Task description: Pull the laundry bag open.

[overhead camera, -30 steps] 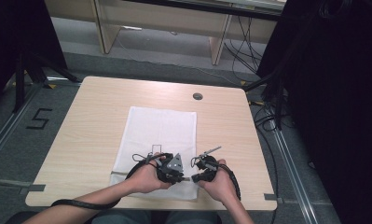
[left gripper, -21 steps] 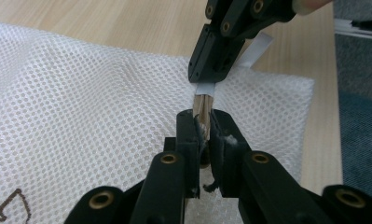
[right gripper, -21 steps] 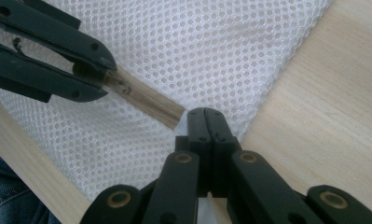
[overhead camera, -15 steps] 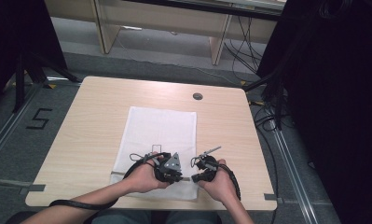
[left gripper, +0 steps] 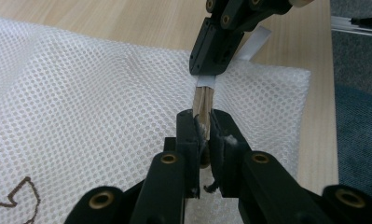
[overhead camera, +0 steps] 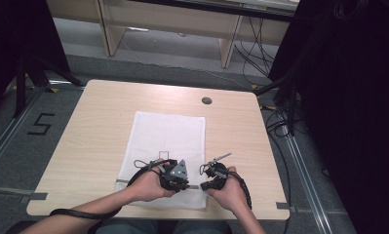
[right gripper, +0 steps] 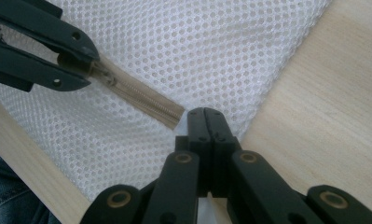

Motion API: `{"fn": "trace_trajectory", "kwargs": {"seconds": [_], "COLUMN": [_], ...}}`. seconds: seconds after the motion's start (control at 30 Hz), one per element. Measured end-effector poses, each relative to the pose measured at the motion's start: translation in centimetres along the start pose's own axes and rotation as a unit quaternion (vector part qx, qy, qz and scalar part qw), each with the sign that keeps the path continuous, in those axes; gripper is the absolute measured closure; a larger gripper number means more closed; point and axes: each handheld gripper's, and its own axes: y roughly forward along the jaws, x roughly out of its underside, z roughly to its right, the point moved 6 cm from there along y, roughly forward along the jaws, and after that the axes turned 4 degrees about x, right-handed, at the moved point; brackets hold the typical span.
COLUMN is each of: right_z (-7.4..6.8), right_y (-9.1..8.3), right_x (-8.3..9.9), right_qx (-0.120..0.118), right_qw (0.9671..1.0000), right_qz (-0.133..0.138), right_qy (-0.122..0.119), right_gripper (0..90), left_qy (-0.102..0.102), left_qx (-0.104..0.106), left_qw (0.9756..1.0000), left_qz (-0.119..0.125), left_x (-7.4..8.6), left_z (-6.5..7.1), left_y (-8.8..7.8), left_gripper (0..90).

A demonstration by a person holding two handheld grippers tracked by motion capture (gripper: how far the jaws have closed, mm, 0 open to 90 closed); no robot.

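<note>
Mesh bag [overhead camera: 168, 141] lying flat on table [overhead camera: 94, 126], left gripper [left gripper: 201, 128] clamping zipper pull [left gripper: 202, 105], right gripper [right gripper: 206, 116] pinching bag's end tab [left gripper: 205, 81], bracing the zipper for sliding along near edge.

Light wooden table [overhead camera: 99, 126], white mesh bag [overhead camera: 167, 141] flat on its near middle.

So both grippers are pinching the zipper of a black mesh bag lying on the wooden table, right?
Not quite: the mesh bag is white, as the high view shows. The left gripper and right gripper do pinch at its beige zipper, on the wooden table.
</note>
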Motion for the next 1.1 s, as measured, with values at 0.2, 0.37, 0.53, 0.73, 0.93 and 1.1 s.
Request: {"fn": "trace_trajectory", "kwargs": {"seconds": [0.2, 0.37, 0.53, 0.73, 0.93, 1.1], "right_z": [0.1, 0.0, 0.0, 0.0, 0.0, 0.0], "right_y": [0.1, 0.0, 0.1, 0.0, 0.0, 0.0], "right_x": [-0.1, 0.0, -0.1, 0.0, 0.0, 0.0], "right_qx": [-0.001, 0.001, -0.004, -0.002, -0.001, 0.0], "right_qw": [0.9999, 1.0, 1.0, 1.0, 1.0, 1.0], "right_qz": [0.004, -0.001, 0.003, 0.0, -0.001, -0.001], "right_qy": [-0.012, -0.002, -0.004, 0.0, 0.0, 0.001], "right_gripper": [90.0, 90.0, 90.0, 90.0, 90.0, 90.0], "left_qy": [-0.004, -0.001, -0.008, -0.001, -0.006, -0.004], "left_qx": [0.002, 0.001, 0.0, -0.001, -0.001, -0.002], "left_qw": [1.0, 1.0, 1.0, 1.0, 1.0, 1.0], "left_qz": [0.002, 0.002, 0.003, 0.0, 0.005, 0.003], "left_x": [0.2, 0.3, 0.5, 0.5, 0.7, 0.8], "left_z": [-0.1, -0.2, -0.2, -0.2, -0.2, -0.3], "left_y": [-0.4, -0.6, -0.8, -0.9, -1.2, -1.4], "left_gripper": [82.2, 82.2, 82.2, 82.2, 82.2, 82.2]}}
